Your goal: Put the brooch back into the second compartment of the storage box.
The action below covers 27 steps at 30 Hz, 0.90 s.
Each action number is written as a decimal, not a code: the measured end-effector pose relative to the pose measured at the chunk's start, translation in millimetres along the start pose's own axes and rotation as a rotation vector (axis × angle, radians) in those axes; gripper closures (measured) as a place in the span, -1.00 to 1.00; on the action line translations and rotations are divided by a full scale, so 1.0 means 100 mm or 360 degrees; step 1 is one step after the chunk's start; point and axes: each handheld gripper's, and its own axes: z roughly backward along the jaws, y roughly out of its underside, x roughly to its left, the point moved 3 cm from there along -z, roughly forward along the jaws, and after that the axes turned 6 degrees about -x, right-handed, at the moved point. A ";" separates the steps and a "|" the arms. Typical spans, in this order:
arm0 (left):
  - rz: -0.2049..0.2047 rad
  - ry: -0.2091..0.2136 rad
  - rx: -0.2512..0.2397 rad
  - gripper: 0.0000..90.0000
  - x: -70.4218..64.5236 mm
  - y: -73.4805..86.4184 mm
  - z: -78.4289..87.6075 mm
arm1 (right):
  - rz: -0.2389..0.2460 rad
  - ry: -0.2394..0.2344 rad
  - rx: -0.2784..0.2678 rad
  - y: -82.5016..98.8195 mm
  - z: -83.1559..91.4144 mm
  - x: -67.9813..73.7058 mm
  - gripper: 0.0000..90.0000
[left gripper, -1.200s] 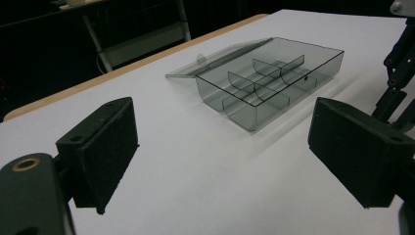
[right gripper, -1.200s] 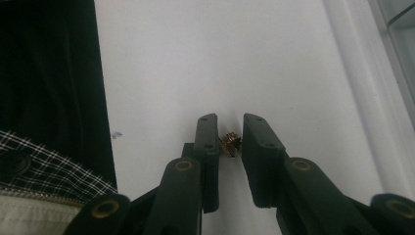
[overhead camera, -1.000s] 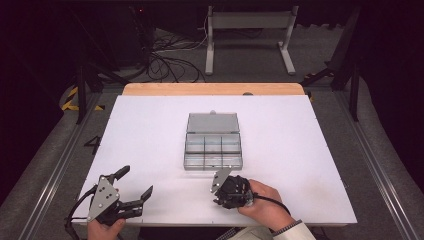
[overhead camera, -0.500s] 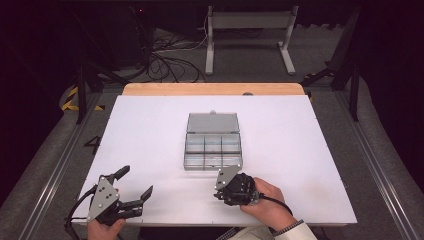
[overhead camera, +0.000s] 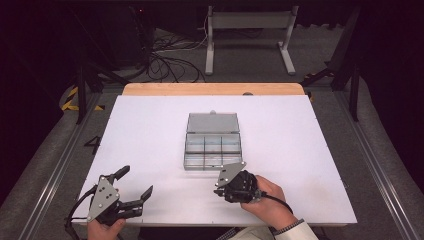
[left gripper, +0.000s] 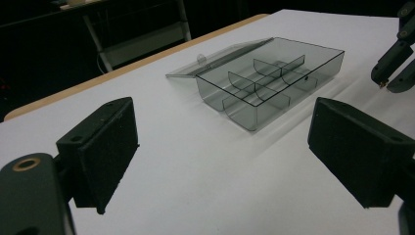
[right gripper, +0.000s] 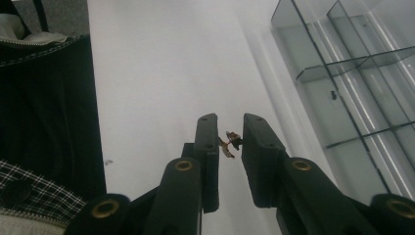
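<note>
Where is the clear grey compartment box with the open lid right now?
The clear grey compartment box sits mid-table in the high view, lid open toward the far edge, just beyond the right gripper and right of and beyond the left gripper.

Clear grey compartment box (overhead camera: pixel 213 146), lid open flat, mid-table, apparently holding one tiny dark piece (right gripper: pixel 333 95)

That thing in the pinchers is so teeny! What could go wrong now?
The tiny gold and black part sits at the very tips of the right gripper, so it might slip out onto the white table. The clear compartment box looks light, so a bump could slide it.
</note>
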 end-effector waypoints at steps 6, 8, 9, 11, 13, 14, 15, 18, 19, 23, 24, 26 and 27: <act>0.0004 0.0000 -0.0001 -0.74 0.00 0.00 0.00 | -0.0029 0.0019 -0.0043 -0.07 0.06 -0.08 0.72; 0.0003 0.0000 -0.0001 -0.74 0.00 0.00 0.00 | -0.0027 0.0019 -0.0043 -0.08 0.06 -0.09 0.72; 0.0003 0.0001 -0.0001 -0.73 0.00 0.00 0.00 | -0.0027 0.0022 -0.0043 -0.09 0.07 -0.10 0.72; 0.0002 0.0001 -0.0001 -0.73 0.00 0.00 0.00 | -0.0036 0.0028 -0.0046 -0.11 0.07 -0.11 0.72; 0.0003 0.0001 -0.0001 -0.74 0.00 0.00 0.00 | -0.0039 0.0037 -0.0042 -0.12 0.08 -0.13 0.72; 0.0003 -0.0001 0.0000 -0.73 0.00 0.00 0.00 | -0.0048 0.0045 -0.0050 -0.13 0.08 -0.15 0.72; 0.0003 -0.0001 0.0000 -0.74 0.00 0.00 0.00 | -0.0051 0.0051 -0.0049 -0.14 0.08 -0.16 0.72; 0.0003 0.0000 0.0000 -0.74 0.00 0.00 0.00 | -0.0060 0.0057 -0.0055 -0.16 0.10 -0.20 0.72; 0.0002 0.0000 0.0001 -0.73 0.00 0.00 0.00 | -0.0068 0.0060 -0.0054 -0.17 0.10 -0.21 0.72; 0.0001 0.0000 0.0000 -0.74 0.00 0.00 0.00 | -0.0090 0.0072 -0.0059 -0.20 0.12 -0.27 0.72; 0.0002 0.0001 -0.0001 -0.74 0.00 0.00 0.00 | -0.0088 0.0077 -0.0055 -0.21 0.12 -0.29 0.72; 0.0002 0.0000 0.0000 -0.73 0.00 0.00 0.00 | -0.0112 0.0096 -0.0059 -0.23 0.12 -0.31 0.72; 0.0002 0.0000 0.0002 -0.73 0.00 0.00 0.00 | -0.0112 0.0088 -0.0058 -0.24 0.12 -0.33 0.72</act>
